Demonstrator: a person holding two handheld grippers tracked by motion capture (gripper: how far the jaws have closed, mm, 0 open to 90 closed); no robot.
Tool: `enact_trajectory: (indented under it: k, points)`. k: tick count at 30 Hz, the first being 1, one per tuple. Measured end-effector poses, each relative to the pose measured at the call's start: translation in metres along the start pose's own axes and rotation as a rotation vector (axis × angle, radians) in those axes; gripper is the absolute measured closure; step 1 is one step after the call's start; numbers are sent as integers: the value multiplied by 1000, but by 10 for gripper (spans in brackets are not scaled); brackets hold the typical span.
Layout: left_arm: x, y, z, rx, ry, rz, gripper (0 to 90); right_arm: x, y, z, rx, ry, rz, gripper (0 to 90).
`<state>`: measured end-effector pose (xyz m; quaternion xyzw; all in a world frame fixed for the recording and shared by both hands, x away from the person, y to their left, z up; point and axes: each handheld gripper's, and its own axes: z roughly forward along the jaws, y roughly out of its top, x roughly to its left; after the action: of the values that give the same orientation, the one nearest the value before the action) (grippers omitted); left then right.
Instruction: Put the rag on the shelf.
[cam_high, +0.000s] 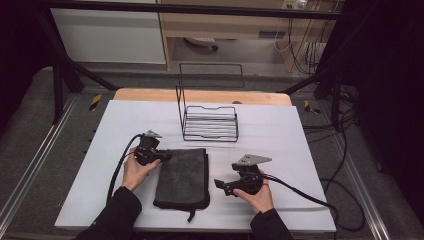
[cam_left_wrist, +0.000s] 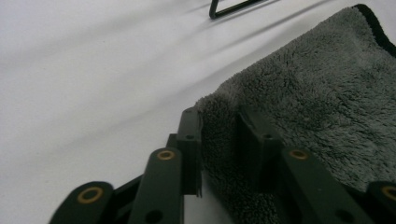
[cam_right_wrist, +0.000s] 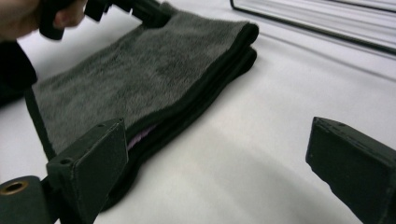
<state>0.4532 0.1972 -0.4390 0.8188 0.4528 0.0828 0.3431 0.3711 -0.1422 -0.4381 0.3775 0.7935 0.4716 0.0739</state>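
The folded grey towel (cam_high: 182, 177) lies flat on the table (cam_high: 280, 135) just before the wire rack (cam_high: 209, 122), its far left corner pinched by the left tongs (cam_high: 165, 156) while the right tongs (cam_high: 220, 186) wait wide beside it, so lifting remains.

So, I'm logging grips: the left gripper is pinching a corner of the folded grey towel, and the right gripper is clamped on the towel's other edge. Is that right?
Not quite. The left gripper does have a corner of the grey towel between its jaws, but the right gripper is not clamped on anything: the right gripper view shows its jaws wide open beside the towel's edge, over the white table.
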Motion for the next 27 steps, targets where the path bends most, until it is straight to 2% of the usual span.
enact_trajectory:
  k: [3,7,12,15,20,23,27]
  points:
    - [1,-2,1,-9,-10,-13,744,-1,6,4,-1,-19,-3,63]
    - [0,-3,1,-14,-5,-7,756,-2,18,15,-8,-38,-1,56]
    - [1,-5,1,-27,-12,-10,758,-2,37,37,5,-67,9,57]
    - [1,-5,1,-29,-12,-9,760,-5,45,55,24,-85,-3,107]
    - [0,-5,1,-30,-9,-3,760,-13,55,80,25,-91,43,206]
    - [1,-6,1,-31,-14,-7,760,-16,58,91,39,-121,43,298]
    - [1,-5,1,-30,-13,-7,760,-22,57,100,55,-118,73,390]
